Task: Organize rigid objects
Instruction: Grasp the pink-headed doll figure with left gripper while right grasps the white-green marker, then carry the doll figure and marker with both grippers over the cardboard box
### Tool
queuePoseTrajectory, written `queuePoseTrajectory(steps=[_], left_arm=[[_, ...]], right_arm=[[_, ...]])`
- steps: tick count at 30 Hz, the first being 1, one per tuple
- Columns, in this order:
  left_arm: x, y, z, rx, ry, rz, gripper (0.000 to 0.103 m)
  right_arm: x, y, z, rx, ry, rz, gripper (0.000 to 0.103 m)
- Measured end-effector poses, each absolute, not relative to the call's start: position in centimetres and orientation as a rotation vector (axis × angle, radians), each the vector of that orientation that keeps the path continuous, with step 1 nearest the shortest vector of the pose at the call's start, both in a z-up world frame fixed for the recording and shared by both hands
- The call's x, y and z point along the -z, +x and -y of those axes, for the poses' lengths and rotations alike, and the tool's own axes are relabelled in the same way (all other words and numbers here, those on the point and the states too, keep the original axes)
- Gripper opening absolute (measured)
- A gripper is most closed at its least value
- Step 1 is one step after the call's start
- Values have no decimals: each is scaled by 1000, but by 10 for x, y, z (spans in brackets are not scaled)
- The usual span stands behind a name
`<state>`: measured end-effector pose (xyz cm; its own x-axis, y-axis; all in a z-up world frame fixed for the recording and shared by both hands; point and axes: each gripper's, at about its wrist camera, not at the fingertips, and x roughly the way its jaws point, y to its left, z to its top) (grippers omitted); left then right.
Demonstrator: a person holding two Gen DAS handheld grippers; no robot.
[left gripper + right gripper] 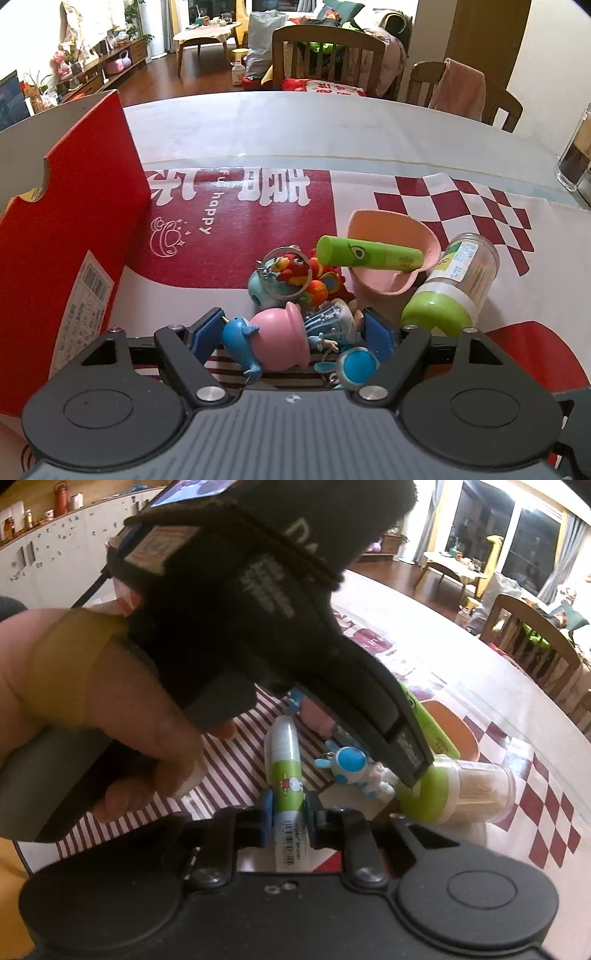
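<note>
**Right gripper clamped on the tube**

Your right gripper was clamped on the white-and-green tube, lying on the striped cloth. Your left gripper stood apart around the pink toy, beside the red box.

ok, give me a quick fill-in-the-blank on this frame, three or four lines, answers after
1. The right gripper is shut on a white and ____ tube.
2. The green stick lies across the rim of the ____ cup.
3. The toothpick jar lies on its side and has a ____ cap.
4. The tall box left of the toys is ____.

Missing words: green; pink; green; red
</note>
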<state>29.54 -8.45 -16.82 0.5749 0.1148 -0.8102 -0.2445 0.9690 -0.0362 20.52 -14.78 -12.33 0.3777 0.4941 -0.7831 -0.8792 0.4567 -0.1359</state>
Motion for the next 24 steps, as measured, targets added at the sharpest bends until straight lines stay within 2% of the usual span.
queuePoseTrajectory(steps=[15, 24], left_arm=[[134, 255, 67, -180, -208, -920, 80], [102, 225, 55, -133, -227, -888, 80]], right_arm=[[103, 183, 178, -866, -528, -795, 16], [72, 187, 196, -786, -339, -824, 16]])
